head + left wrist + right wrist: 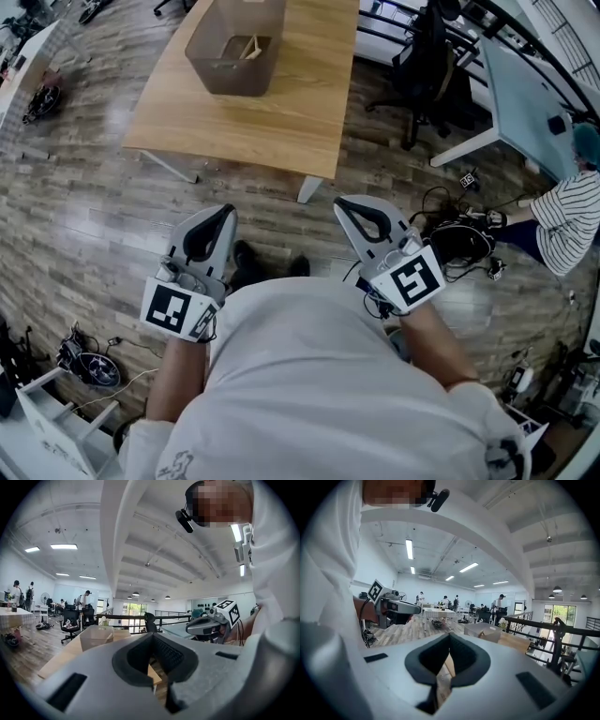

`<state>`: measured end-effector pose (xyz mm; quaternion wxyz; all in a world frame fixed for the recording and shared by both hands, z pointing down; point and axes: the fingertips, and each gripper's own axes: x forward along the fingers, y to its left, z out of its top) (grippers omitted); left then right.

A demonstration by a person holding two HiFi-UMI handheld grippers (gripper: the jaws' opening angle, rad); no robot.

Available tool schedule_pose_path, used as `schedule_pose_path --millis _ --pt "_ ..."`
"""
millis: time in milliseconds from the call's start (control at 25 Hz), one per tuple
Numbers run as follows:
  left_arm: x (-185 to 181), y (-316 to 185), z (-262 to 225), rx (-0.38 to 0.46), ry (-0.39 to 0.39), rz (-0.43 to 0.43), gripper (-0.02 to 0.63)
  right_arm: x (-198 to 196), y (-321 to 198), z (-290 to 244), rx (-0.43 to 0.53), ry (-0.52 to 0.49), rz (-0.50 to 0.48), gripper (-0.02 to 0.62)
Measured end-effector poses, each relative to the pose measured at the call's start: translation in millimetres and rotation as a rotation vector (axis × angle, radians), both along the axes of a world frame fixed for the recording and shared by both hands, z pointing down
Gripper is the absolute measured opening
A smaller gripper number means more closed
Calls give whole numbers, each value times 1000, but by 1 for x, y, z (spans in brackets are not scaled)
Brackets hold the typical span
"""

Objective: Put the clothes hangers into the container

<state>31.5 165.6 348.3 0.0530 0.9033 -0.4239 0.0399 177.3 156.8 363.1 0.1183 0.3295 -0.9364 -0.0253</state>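
A translucent brown container (234,47) stands on a wooden table (281,122) ahead of me, with a pale wooden hanger (251,47) inside it. No other hanger shows. My left gripper (225,211) and right gripper (345,203) are held close in front of my body, short of the table, over the floor. Both have their jaws together at the tips with nothing between them. The left gripper view shows the container (96,637) beyond its shut tips (152,635) and the right gripper (206,625) alongside. In the right gripper view the container (483,631) lies past its tips (450,635).
A black office chair (427,56) and a pale desk (525,103) stand to the right of the table. A person in a striped shirt (572,211) sits at far right. Cables and gear (459,239) lie on the floor beside my right gripper. A white rack (56,422) is at lower left.
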Motion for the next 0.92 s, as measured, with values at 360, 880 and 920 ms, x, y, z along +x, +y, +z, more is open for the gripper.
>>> schedule_pose_path --millis 360,880,920 --pt "25 10 -2 8 -6 4 6 24 14 -3 9 -8 -3 6" --pt "45 5 -6 11 -18 21 6 44 9 2 -1 -5 12 6" --pt "46 3 -6 11 -18 22 6 45 8 3 -3 -6 13 6"
